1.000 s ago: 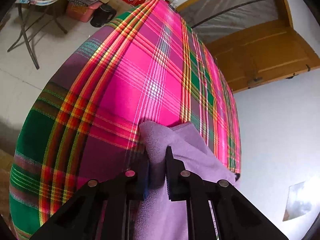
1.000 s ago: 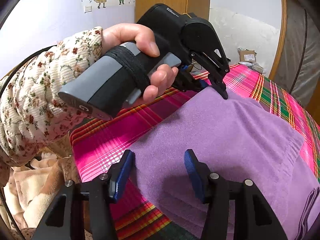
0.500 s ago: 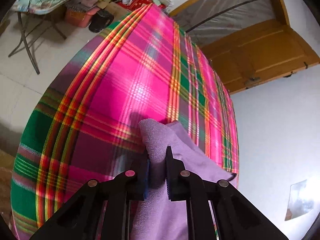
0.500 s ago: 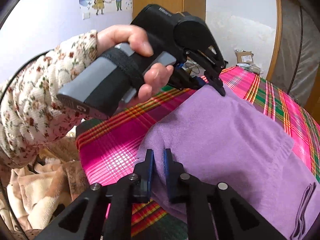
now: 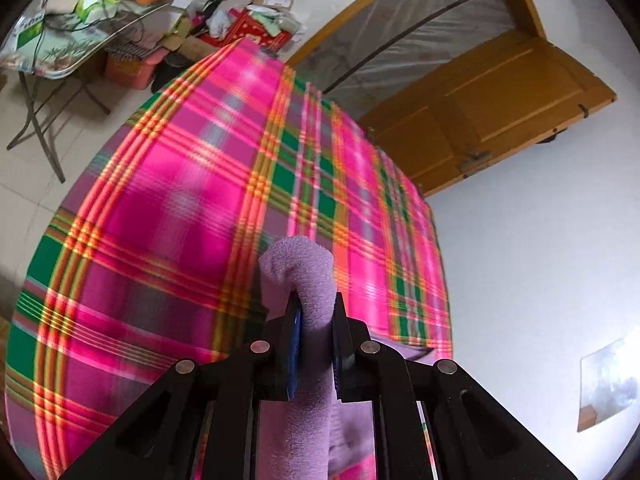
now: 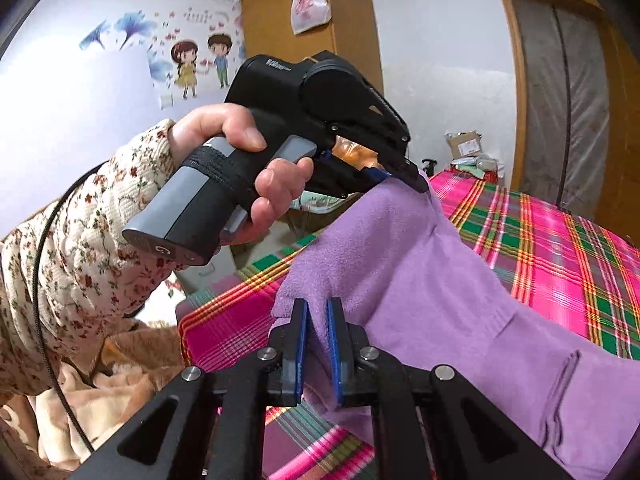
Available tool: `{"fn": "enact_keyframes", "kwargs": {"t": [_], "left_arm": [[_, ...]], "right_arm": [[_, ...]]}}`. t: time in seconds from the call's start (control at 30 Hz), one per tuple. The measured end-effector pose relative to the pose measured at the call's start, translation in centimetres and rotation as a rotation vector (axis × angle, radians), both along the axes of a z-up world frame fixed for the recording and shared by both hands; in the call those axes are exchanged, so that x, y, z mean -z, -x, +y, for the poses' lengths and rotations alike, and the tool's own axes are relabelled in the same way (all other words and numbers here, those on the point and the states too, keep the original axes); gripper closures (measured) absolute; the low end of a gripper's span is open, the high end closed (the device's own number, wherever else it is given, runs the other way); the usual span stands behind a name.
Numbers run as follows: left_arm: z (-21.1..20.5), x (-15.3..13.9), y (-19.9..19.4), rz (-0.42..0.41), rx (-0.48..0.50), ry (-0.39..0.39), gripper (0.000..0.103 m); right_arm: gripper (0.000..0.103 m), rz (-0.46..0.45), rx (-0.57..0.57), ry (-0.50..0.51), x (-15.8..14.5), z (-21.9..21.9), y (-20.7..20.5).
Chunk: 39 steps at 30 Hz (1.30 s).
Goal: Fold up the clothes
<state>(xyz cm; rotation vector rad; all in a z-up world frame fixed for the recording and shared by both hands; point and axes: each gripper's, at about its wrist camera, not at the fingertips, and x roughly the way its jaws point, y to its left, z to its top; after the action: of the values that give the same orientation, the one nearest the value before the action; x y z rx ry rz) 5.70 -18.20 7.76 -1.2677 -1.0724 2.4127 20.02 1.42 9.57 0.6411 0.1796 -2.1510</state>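
Left wrist view: plaid bedspread bare across centre + left of frame, free room. Upper left: folding table w/ clutter, boxes at bed's far end. Upper right: wooden door, wall close along bed's right edge. Right wrist view: blankets piled lower left.

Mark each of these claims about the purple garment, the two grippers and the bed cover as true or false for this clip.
1. The left gripper is shut on the purple garment. True.
2. The right gripper is open and clear of the cloth. False: it pinches an edge of the garment.
3. The garment lies flat on the plaid bed cover. False: the held edge is lifted.
4. A hand in a floral sleeve holds the left gripper. True.
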Motion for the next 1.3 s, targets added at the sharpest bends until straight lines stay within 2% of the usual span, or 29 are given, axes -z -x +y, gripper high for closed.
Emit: {"fn": "enact_keyframes", "kwargs": {"t": [0.27, 0.5, 0.73, 1.13, 1.3], "left_arm": [[3.8, -2.7, 0.5, 0.046, 0.037, -0.003, 0.090], [7.6, -4.1, 1.1, 0.064, 0.085, -0.018, 0.090], [12.0, -5.4, 2.1, 0.076, 0.158, -0.001, 0.090], [18.4, -5.2, 4.8, 0.040, 0.238, 0.017, 0.090], [20.6, -4.6, 5.9, 0.014, 0.266, 0.024, 0.090]], "right_arm": [[0.093, 0.002, 0.049, 0.086, -1.1, 4.6, -1.8], [0.094, -0.012, 0.116, 0.147, -1.7, 9.9, -1.6], [0.094, -0.034, 0.204, 0.209, -2.3, 14.6, -1.4], [0.095, -0.054, 0.324, 0.274, -1.7, 19.9, -1.3], [0.101, -0.069, 0.383, 0.295, -1.3, 22.4, -1.2]]}}
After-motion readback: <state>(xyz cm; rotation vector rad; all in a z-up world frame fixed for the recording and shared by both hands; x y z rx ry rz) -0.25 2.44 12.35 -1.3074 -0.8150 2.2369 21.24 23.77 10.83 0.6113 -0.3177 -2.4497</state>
